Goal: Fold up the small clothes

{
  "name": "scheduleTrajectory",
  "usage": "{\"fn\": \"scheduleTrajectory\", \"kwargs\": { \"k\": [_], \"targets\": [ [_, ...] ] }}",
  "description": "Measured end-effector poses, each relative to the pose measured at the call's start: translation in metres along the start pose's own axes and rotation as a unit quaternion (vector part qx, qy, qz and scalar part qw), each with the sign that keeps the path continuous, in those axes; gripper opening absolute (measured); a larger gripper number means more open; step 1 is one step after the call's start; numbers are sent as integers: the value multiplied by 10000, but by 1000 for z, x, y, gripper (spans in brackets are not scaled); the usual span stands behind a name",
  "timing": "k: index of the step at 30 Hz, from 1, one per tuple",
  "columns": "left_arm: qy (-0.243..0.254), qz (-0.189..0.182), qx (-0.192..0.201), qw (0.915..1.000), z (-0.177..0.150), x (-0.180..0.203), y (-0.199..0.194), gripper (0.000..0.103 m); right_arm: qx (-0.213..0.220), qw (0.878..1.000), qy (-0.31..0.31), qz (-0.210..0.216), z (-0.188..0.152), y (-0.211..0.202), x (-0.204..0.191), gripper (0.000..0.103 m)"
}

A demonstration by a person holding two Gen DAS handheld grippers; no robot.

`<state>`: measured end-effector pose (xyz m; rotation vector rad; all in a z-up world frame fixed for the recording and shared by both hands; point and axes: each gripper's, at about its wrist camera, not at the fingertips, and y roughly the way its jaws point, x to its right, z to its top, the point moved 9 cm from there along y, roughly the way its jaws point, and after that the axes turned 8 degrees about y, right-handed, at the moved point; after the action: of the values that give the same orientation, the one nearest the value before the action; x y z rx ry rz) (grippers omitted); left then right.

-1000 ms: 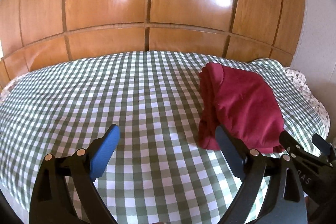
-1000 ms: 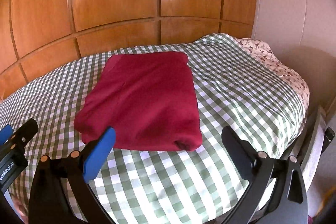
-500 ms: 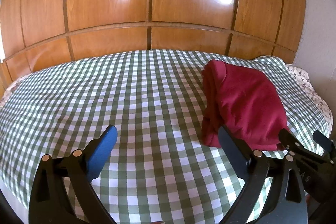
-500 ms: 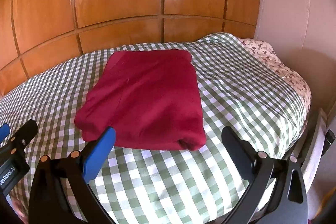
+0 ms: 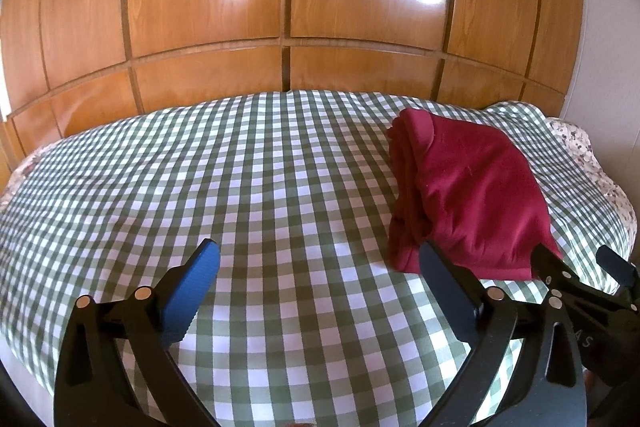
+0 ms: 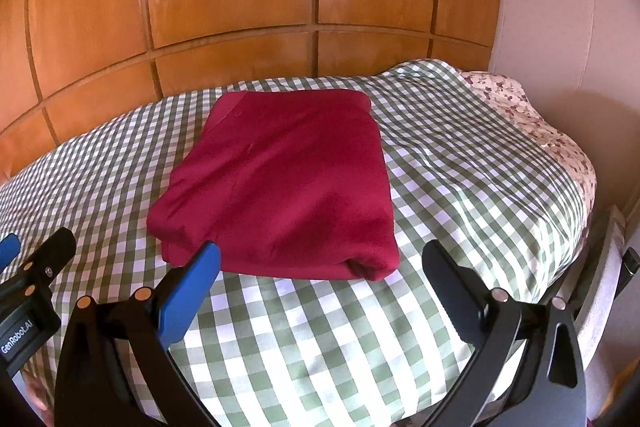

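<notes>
A dark red garment [image 6: 288, 179] lies folded into a thick rectangle on the green-and-white checked bed cover [image 6: 460, 167]. My right gripper [image 6: 322, 247] hovers open just in front of its near edge, with nothing between the fingers. In the left wrist view the garment [image 5: 472, 187] lies to the right. My left gripper [image 5: 318, 249] hangs over bare checked cover [image 5: 240, 167] to the garment's left, its jaws opening and empty. The right gripper [image 5: 572, 253] shows at that view's right edge, by the garment's near corner.
A glossy wooden panel wall [image 5: 280, 7] rises directly behind the bed. A floral sheet [image 6: 532, 123] shows at the bed's right edge, which drops off beside a pale wall [image 6: 560, 7]. The checked cover stretches wide to the garment's left.
The left gripper's jaws have spread slightly wider. The red garment and the right gripper have stayed where they were.
</notes>
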<state>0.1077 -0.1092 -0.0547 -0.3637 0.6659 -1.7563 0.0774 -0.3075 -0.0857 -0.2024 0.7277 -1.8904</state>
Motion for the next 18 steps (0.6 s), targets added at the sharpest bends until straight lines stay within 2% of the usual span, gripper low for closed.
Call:
{"fn": "scheduleTrajectory", "kwargs": {
  "k": [18],
  "targets": [
    [7, 24, -9, 10000, -1, 3, -5, 99, 9, 10000, 26, 27, -2, -3, -1, 101]
  ]
}}
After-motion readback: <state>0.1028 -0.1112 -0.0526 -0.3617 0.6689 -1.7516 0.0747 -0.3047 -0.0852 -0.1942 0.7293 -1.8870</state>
